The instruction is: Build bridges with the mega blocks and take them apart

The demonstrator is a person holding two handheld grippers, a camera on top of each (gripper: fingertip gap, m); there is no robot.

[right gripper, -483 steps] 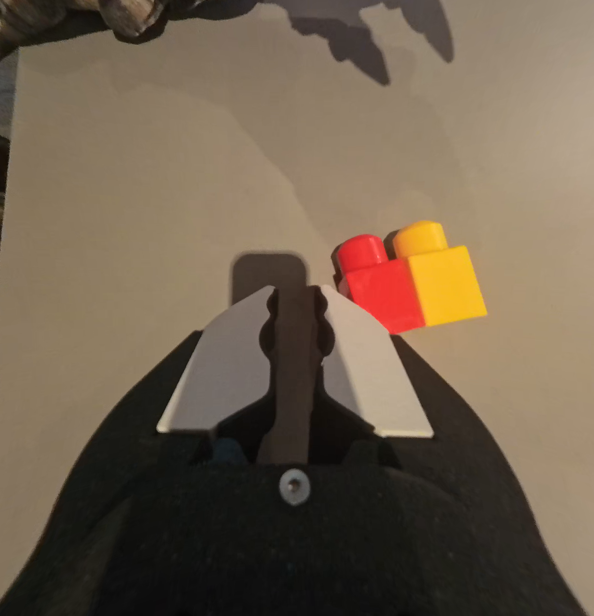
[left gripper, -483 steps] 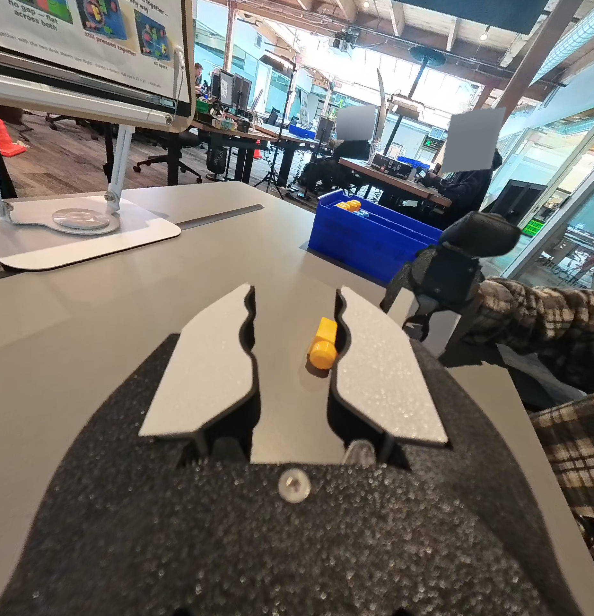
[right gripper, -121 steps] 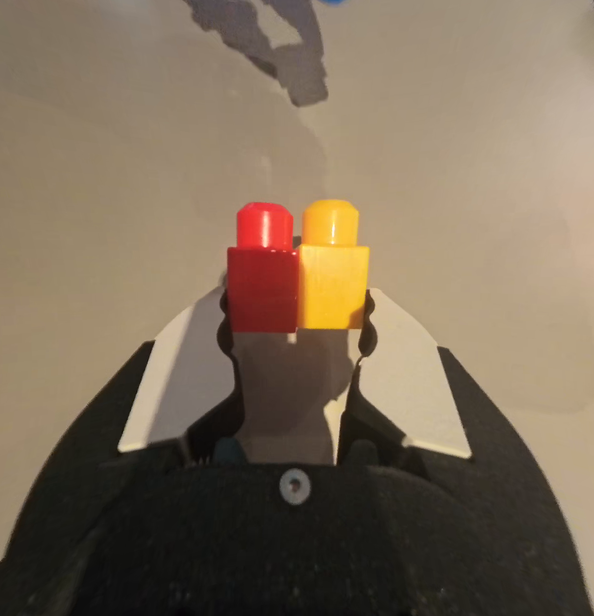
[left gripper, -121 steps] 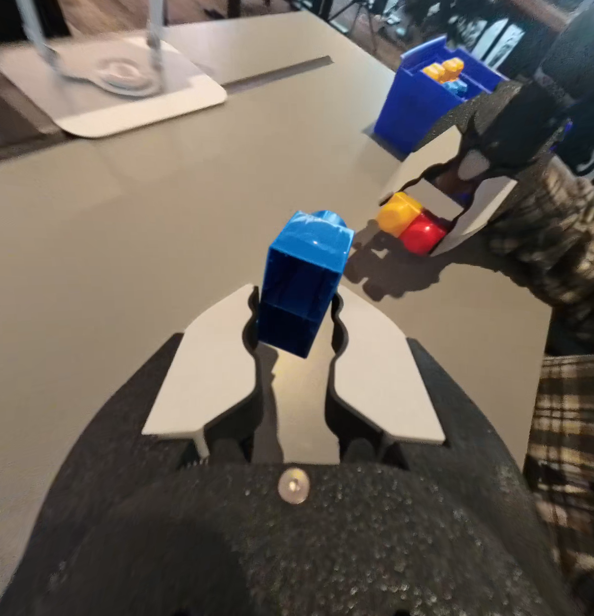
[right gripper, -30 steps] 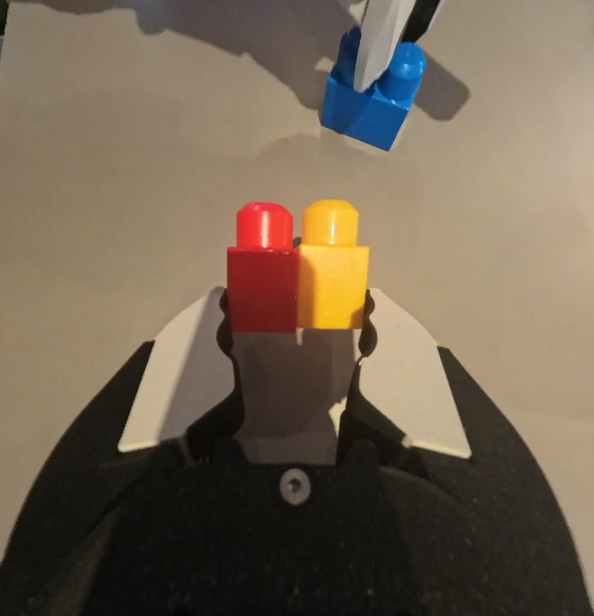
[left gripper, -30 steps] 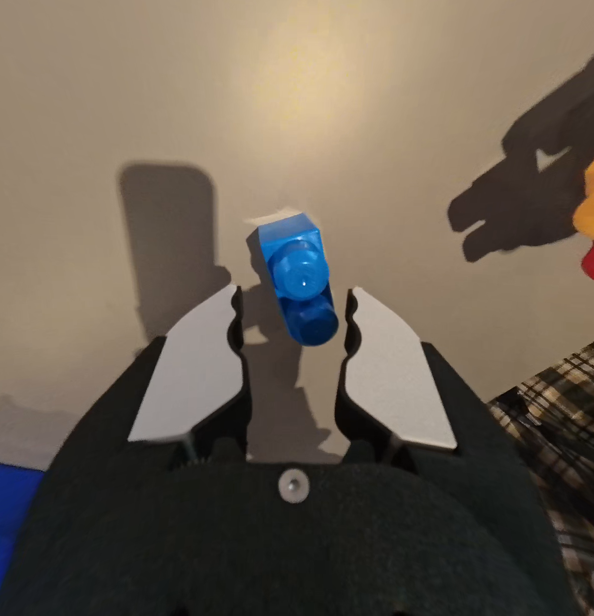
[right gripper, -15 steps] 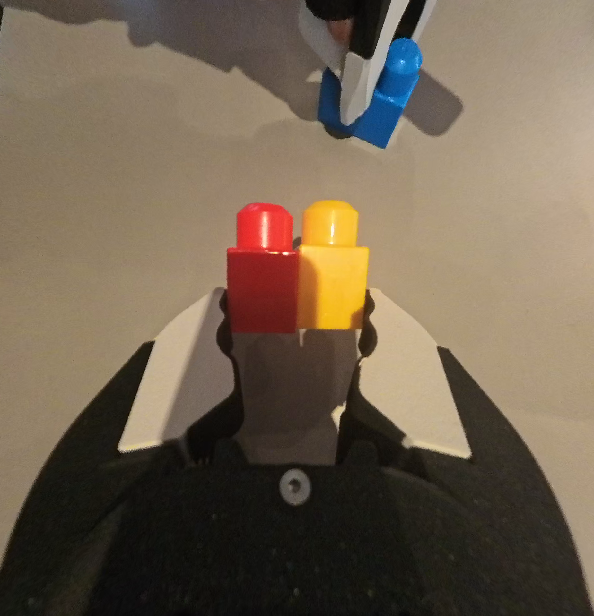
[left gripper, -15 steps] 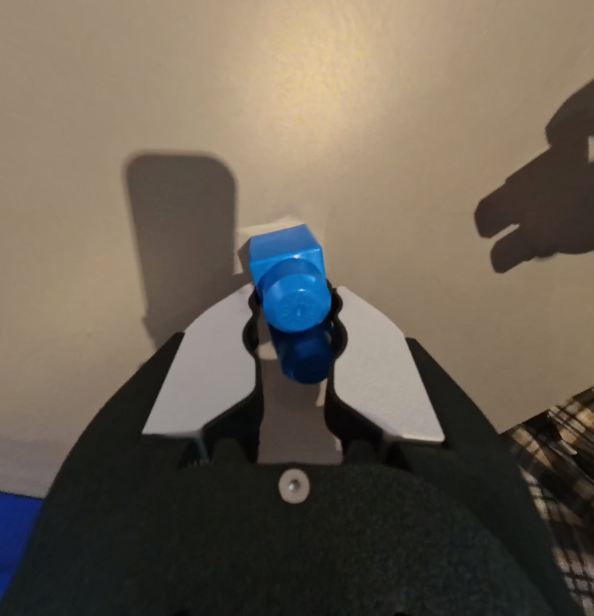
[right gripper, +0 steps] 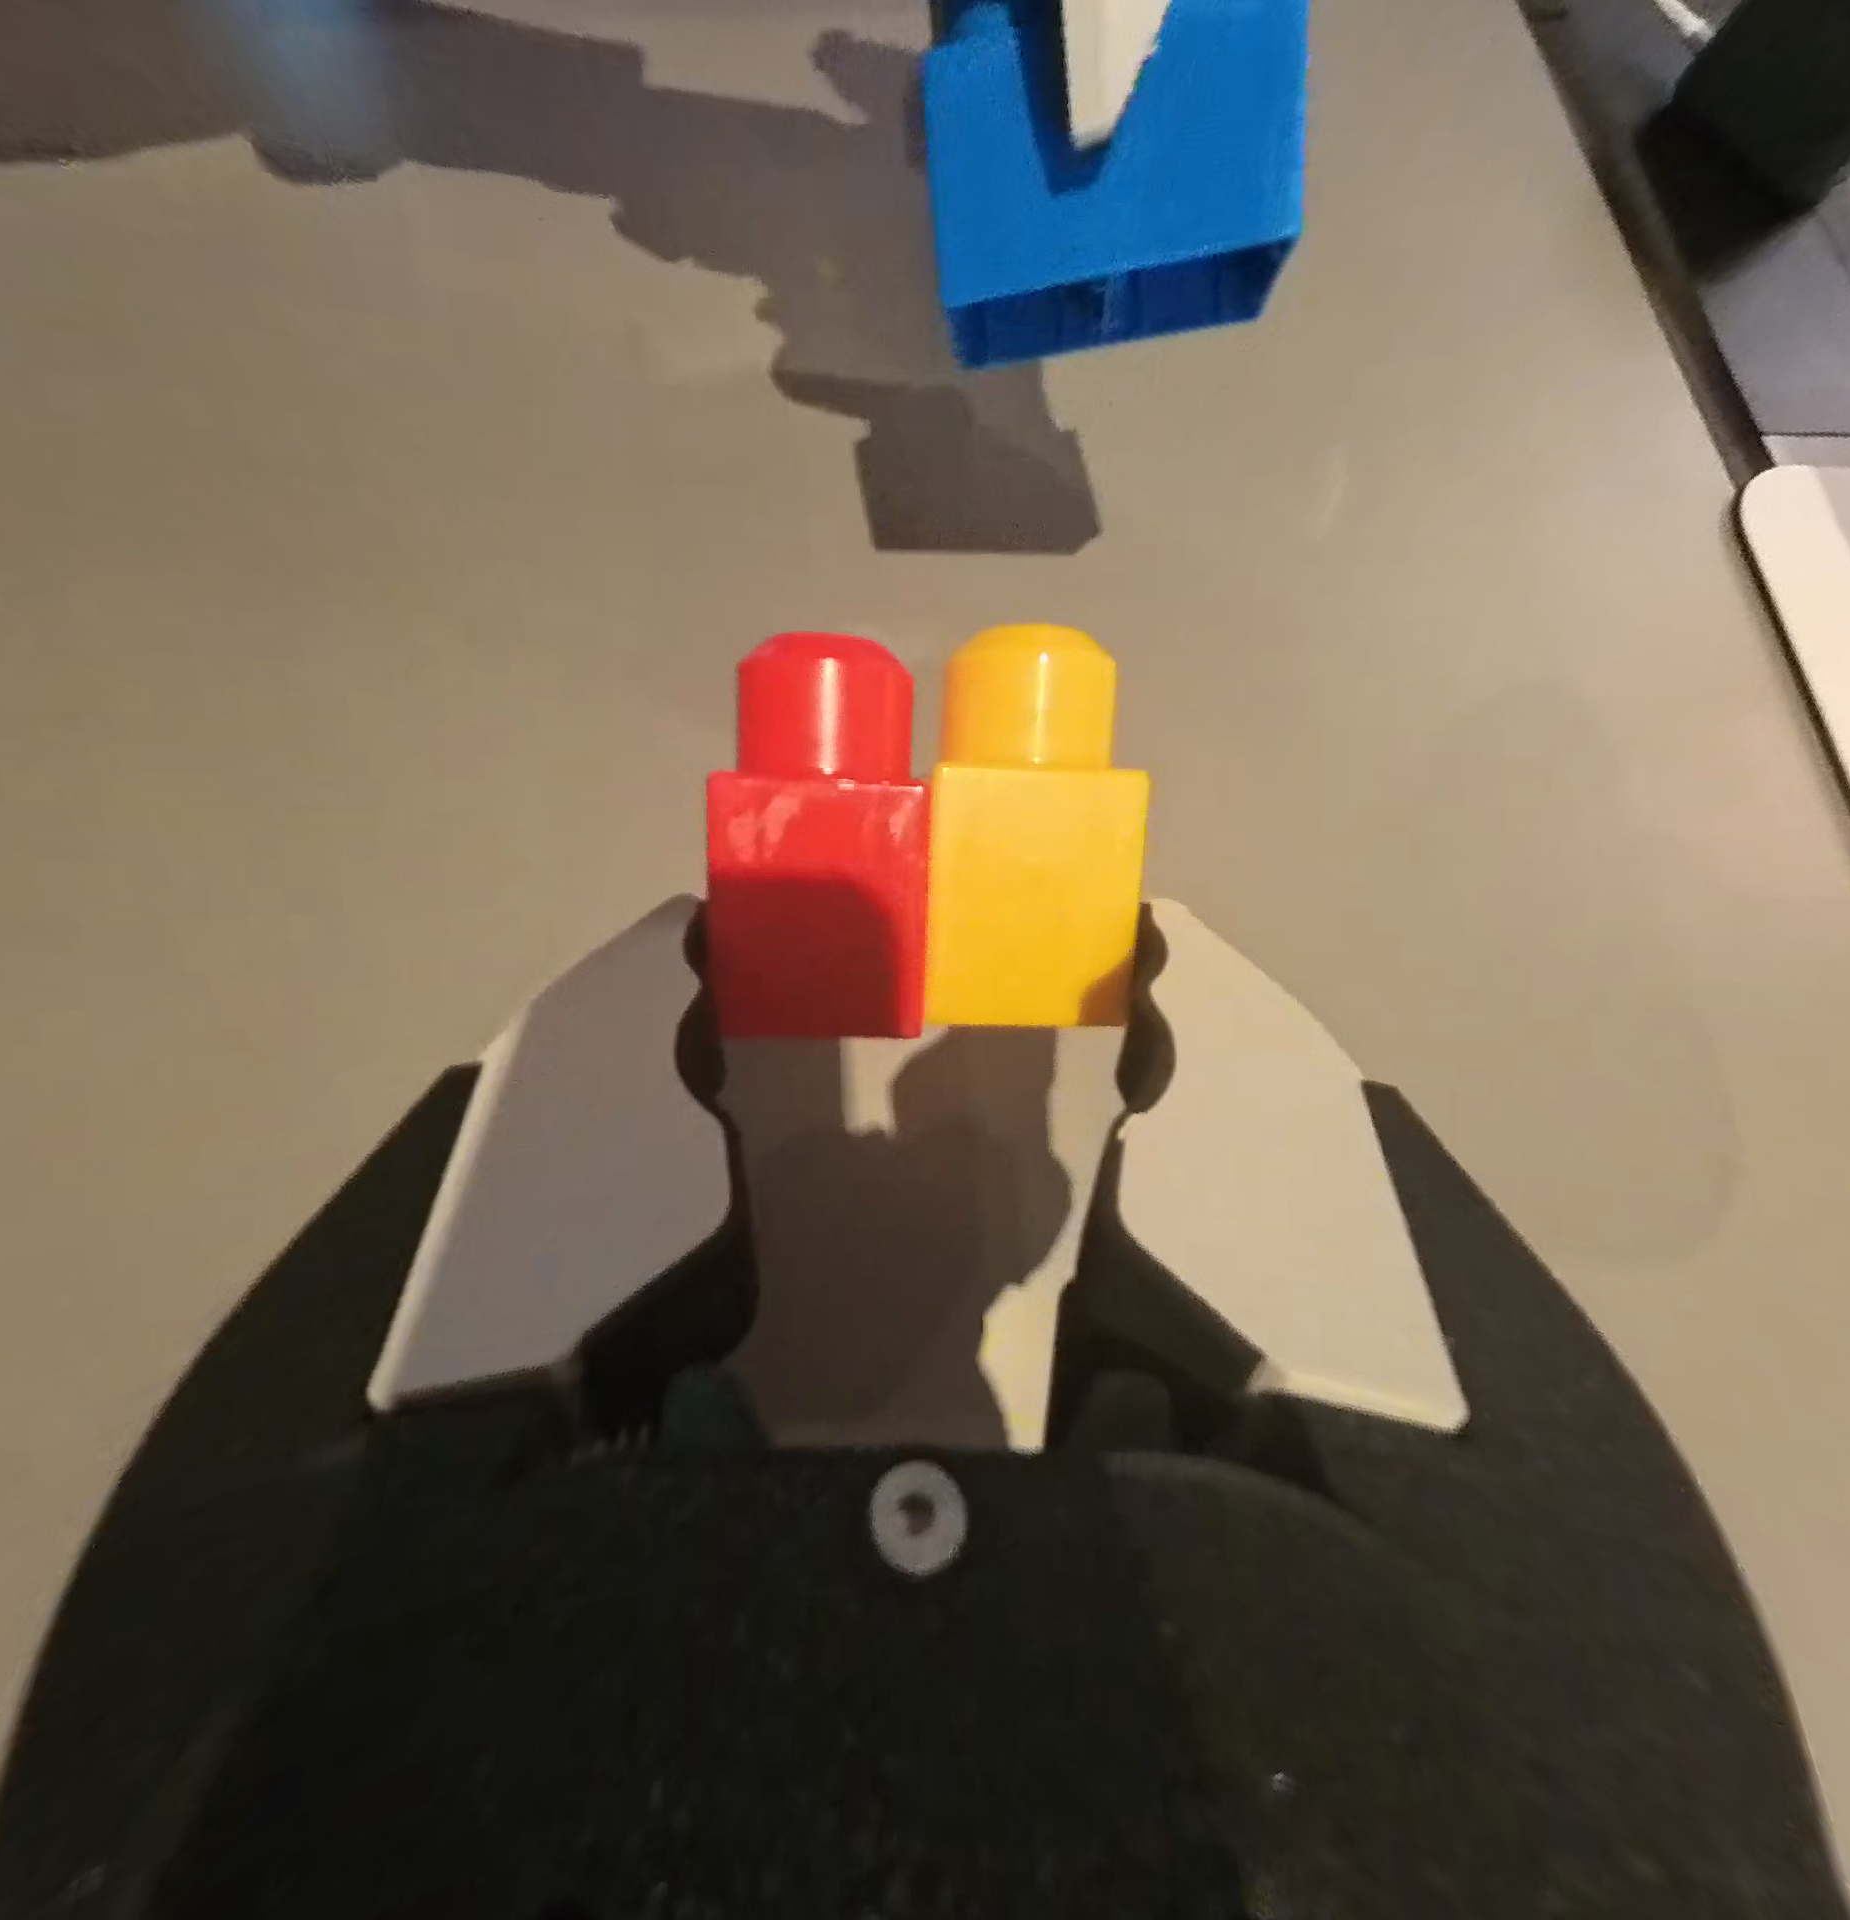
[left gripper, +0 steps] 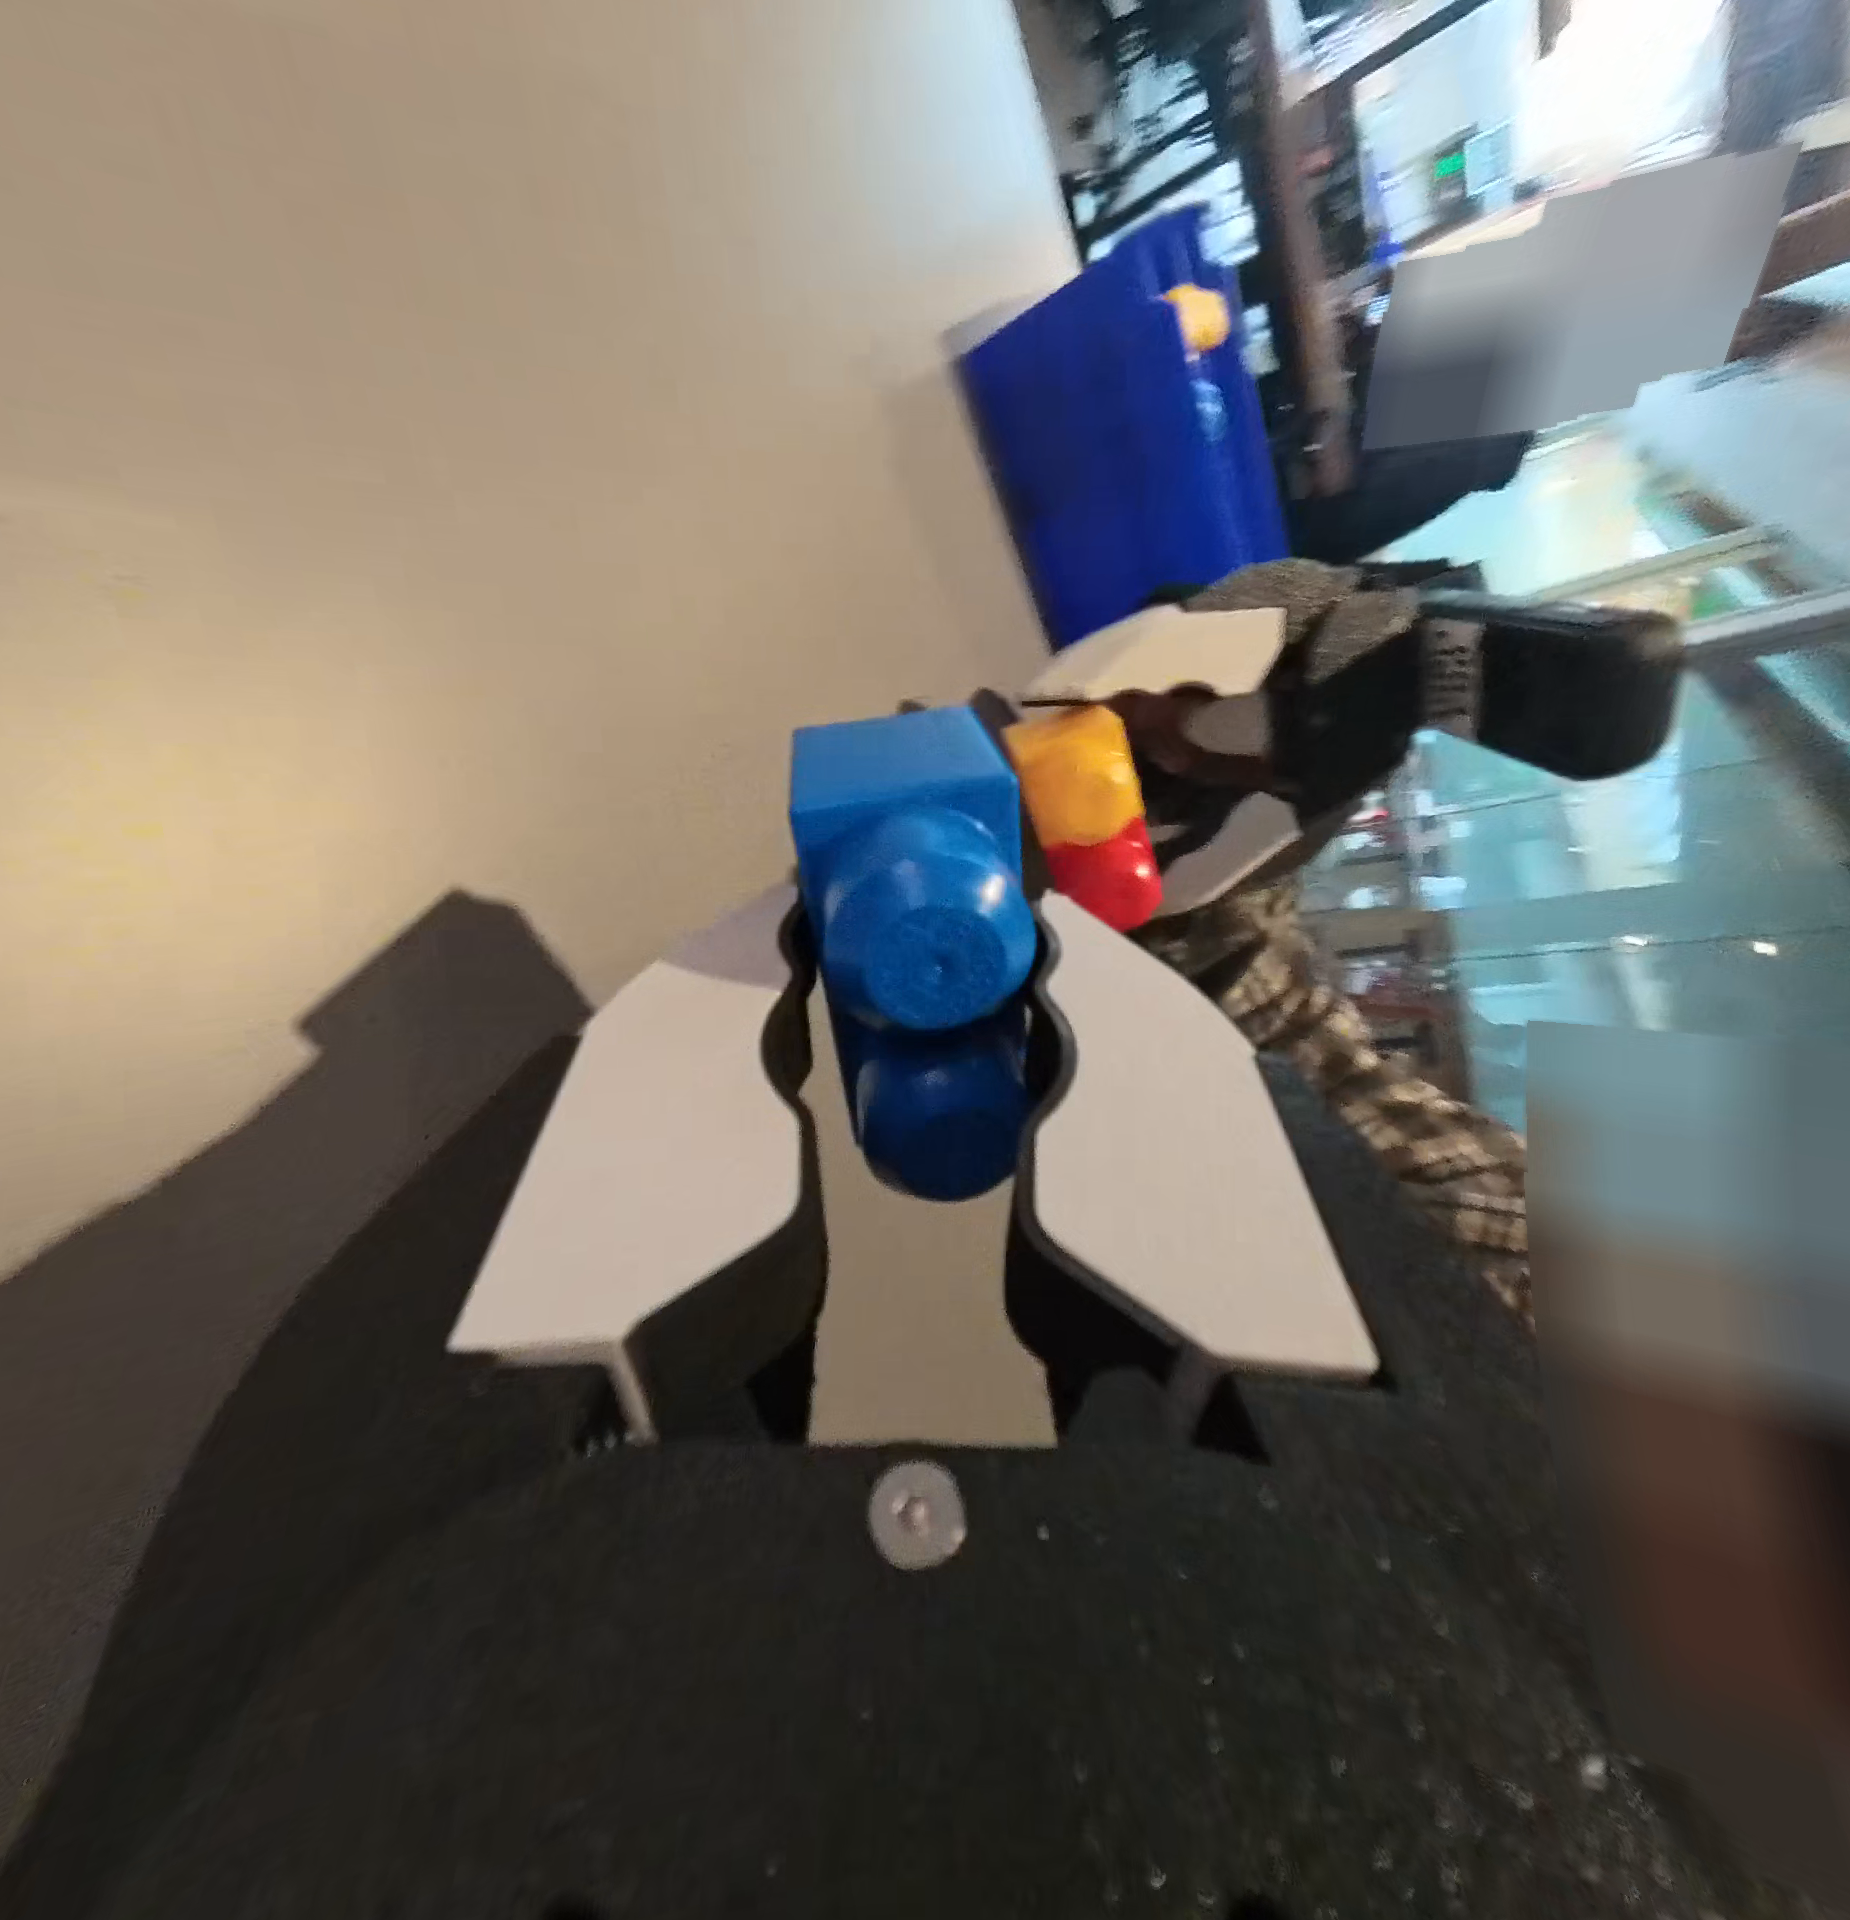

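The left gripper (left gripper: 921, 997) is clamped on a blue two-stud plastic block (left gripper: 905, 831), its pale fingers (left gripper: 661, 1164) pressing the block's sides and the round studs pointing back toward the camera. The block is lifted clear of the grey tabletop (left gripper: 381, 468).

The right gripper (right gripper: 926, 966) is clamped on a red single-stud plastic block (right gripper: 817, 894) and a yellow single-stud plastic block (right gripper: 1035, 894) held side by side and touching, red on the left, studs pointing away from the camera.

In the left wrist view the right gripper (left gripper: 1139, 790) holds this pair just beside the blue block's far right corner; whether they touch cannot be told. In the right wrist view the blue block (right gripper: 1118, 208) hangs beyond the pair, hollow underside toward them, with a gap between.

A blue plastic bin (left gripper: 1118, 436) stands farther off on the table, and a plaid sleeve (left gripper: 1347, 1060) shows at the right.
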